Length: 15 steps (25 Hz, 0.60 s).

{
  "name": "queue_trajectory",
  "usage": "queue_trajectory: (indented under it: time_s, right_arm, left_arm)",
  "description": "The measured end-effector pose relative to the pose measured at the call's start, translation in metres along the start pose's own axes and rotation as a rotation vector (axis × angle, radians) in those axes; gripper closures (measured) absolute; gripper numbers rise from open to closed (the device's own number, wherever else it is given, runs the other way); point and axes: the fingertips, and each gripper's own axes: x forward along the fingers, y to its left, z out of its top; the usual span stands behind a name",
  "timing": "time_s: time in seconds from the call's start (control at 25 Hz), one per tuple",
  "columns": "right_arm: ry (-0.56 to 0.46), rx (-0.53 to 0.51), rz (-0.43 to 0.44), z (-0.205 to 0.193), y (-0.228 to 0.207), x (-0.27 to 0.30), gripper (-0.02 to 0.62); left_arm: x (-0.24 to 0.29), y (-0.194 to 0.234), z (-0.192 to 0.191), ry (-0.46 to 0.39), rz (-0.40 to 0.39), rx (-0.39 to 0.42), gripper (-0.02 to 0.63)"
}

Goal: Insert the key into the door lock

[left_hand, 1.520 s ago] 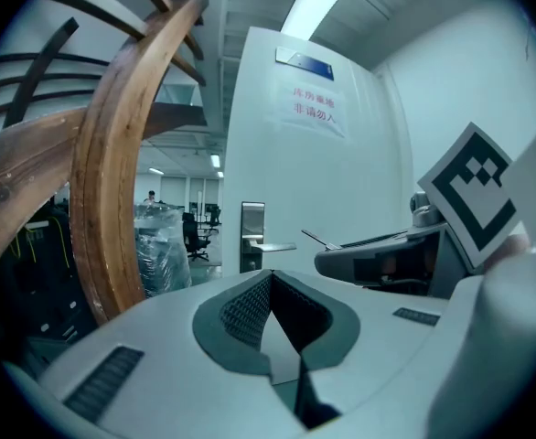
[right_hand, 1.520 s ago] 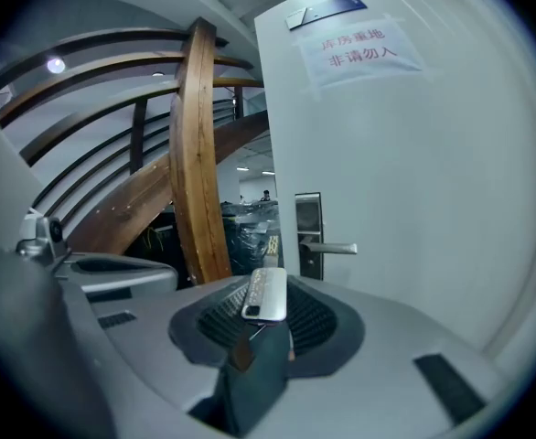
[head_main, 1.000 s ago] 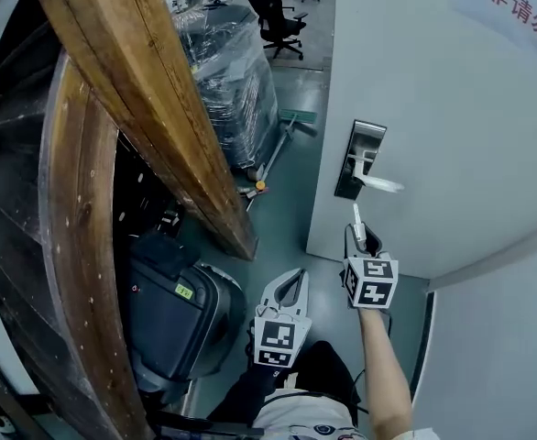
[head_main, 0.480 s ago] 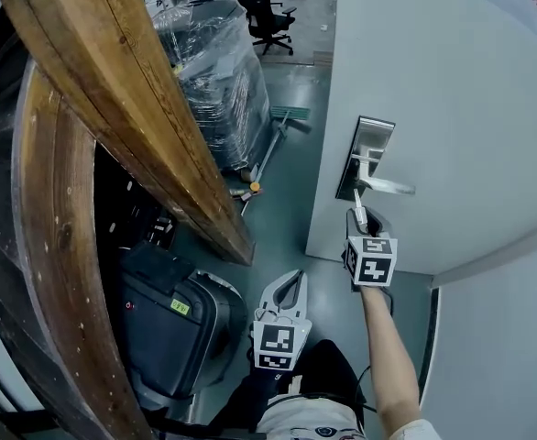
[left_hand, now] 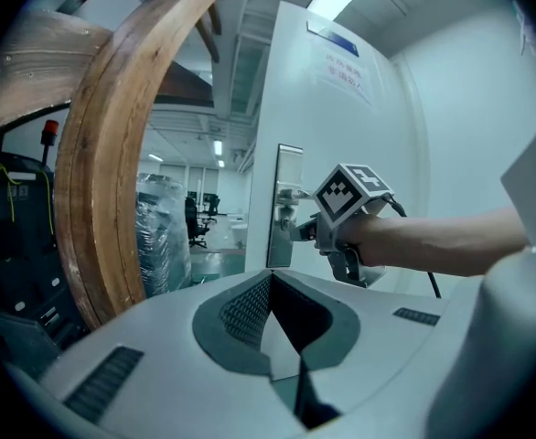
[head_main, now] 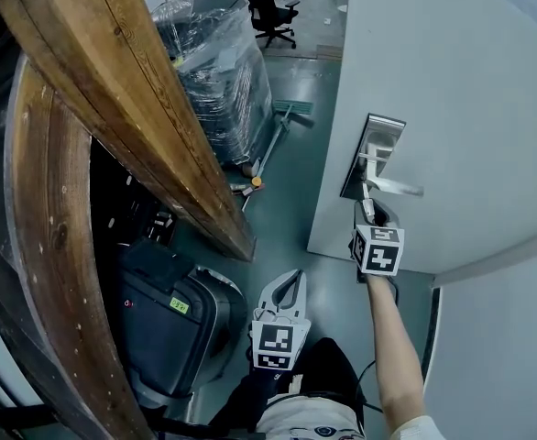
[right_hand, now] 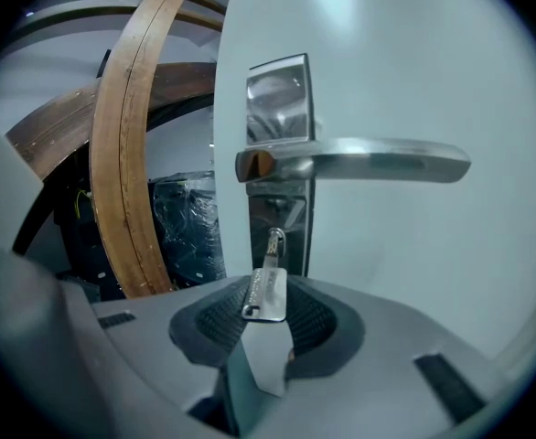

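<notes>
A white door (head_main: 452,90) carries a steel lock plate (head_main: 371,152) with a lever handle (head_main: 393,187). My right gripper (head_main: 368,211) is shut on a flat silver key (right_hand: 266,289). The key points up at the lower part of the lock plate (right_hand: 280,210), just below the lever handle (right_hand: 359,161). Its tip (right_hand: 274,238) is at the plate's face; I cannot tell if it has entered the keyhole. My left gripper (head_main: 291,284) hangs low by the person's body, shut on nothing. The left gripper view shows the right gripper's marker cube (left_hand: 350,190) at the lock plate (left_hand: 284,204).
A large curved wooden beam (head_main: 122,90) slants across the left, close to the door's edge. Behind it stand a plastic-wrapped stack (head_main: 218,71) and an office chair (head_main: 270,9). A black case (head_main: 172,314) sits on the floor by the left gripper. A broom (head_main: 273,140) lies near the door.
My right gripper has risen with the key from below the handle up to the lock plate. The left gripper has stayed where it was.
</notes>
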Motion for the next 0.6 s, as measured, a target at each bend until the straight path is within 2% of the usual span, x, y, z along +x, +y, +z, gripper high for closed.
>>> queue_trajectory:
  time_s: [0.6]
  right_arm:
    - [-0.002, 0.014, 0.012, -0.0006, 0.0034, 0.0025, 0.483]
  left_arm:
    - [0.0024, 0.0045, -0.0011, 0.006, 0.013, -0.015, 0.603]
